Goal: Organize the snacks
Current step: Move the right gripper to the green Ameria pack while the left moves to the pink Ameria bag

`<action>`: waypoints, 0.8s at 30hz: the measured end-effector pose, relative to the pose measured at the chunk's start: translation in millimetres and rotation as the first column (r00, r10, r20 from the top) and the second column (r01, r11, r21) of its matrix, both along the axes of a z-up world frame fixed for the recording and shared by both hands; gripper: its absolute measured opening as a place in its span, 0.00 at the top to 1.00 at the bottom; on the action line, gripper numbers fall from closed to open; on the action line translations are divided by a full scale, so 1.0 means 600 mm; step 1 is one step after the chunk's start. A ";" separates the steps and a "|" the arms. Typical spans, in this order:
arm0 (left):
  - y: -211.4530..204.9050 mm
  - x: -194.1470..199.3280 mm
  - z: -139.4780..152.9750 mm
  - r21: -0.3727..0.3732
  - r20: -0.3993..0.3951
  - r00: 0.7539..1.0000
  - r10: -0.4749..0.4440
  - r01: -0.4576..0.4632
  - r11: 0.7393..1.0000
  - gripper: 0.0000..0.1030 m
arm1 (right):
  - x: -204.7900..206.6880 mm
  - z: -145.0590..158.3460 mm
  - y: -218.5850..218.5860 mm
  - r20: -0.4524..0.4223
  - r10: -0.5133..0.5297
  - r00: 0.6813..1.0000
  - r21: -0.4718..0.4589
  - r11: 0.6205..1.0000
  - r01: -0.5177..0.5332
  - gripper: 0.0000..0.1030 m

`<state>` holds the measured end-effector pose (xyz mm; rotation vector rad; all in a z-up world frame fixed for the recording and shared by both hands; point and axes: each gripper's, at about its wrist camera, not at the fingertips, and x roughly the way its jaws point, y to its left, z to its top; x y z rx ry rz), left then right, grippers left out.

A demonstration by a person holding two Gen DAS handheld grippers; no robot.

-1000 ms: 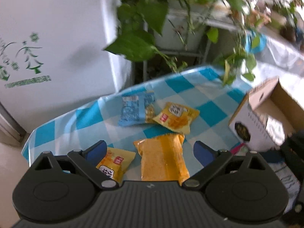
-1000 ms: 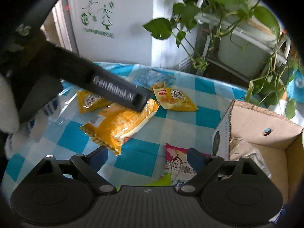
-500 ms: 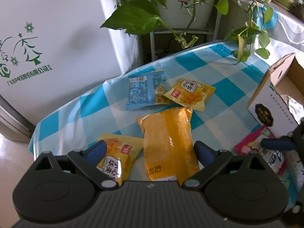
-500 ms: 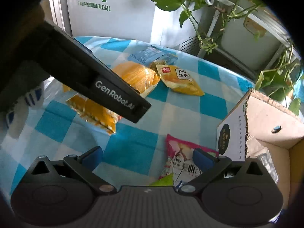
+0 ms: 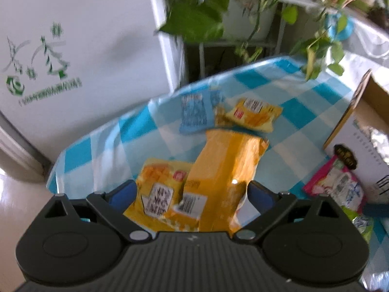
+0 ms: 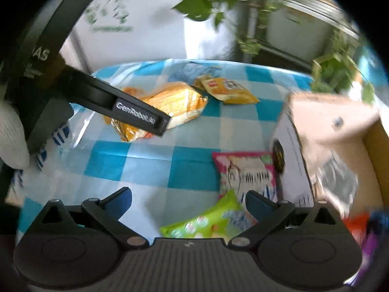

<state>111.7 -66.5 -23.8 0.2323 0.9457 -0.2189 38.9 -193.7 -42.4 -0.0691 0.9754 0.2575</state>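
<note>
Snack packets lie on a blue-and-white checked tablecloth [image 5: 287, 131]. My left gripper [image 5: 192, 192] is open, its jaws either side of a large orange bag [image 5: 226, 168] and a small yellow packet [image 5: 158, 189]. Farther off lie a blue packet [image 5: 197, 112] and another yellow packet [image 5: 252, 114]. My right gripper [image 6: 188, 199] is open and empty above a green packet [image 6: 206, 223] and a pink packet [image 6: 245, 172]. The orange bag [image 6: 177, 102] also shows in the right wrist view, behind the left gripper's finger [image 6: 136, 114].
An open cardboard box [image 6: 335, 141] holding a silver packet [image 6: 340, 185] stands at the right, by the pink packet [image 5: 338, 185]. A white appliance [image 5: 73, 56] stands behind the table at the left. Leafy plants [image 5: 199, 12] on a rack hang over the far edge.
My left gripper has moved forward and down, so the orange bag and small yellow packet now sit between its open jaws. My right gripper has shifted back; a green packet has come into view.
</note>
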 end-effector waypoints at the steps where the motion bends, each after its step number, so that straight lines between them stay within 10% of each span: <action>1: -0.001 -0.003 0.007 -0.007 0.017 1.000 -0.012 0.012 1.000 0.06 | -0.011 0.001 -0.001 0.000 -0.035 0.999 -0.002 0.999 0.035 0.00; 18: -0.063 -0.036 0.041 -0.168 0.051 0.985 -0.163 0.169 0.971 0.08 | -0.059 -0.043 -0.043 -0.090 -0.447 0.890 0.125 0.881 0.455 0.04; 24: -0.089 -0.047 0.039 -0.152 0.069 0.969 -0.238 0.246 0.957 0.08 | -0.060 -0.042 -0.041 -0.041 -0.478 0.877 0.038 0.877 0.480 0.32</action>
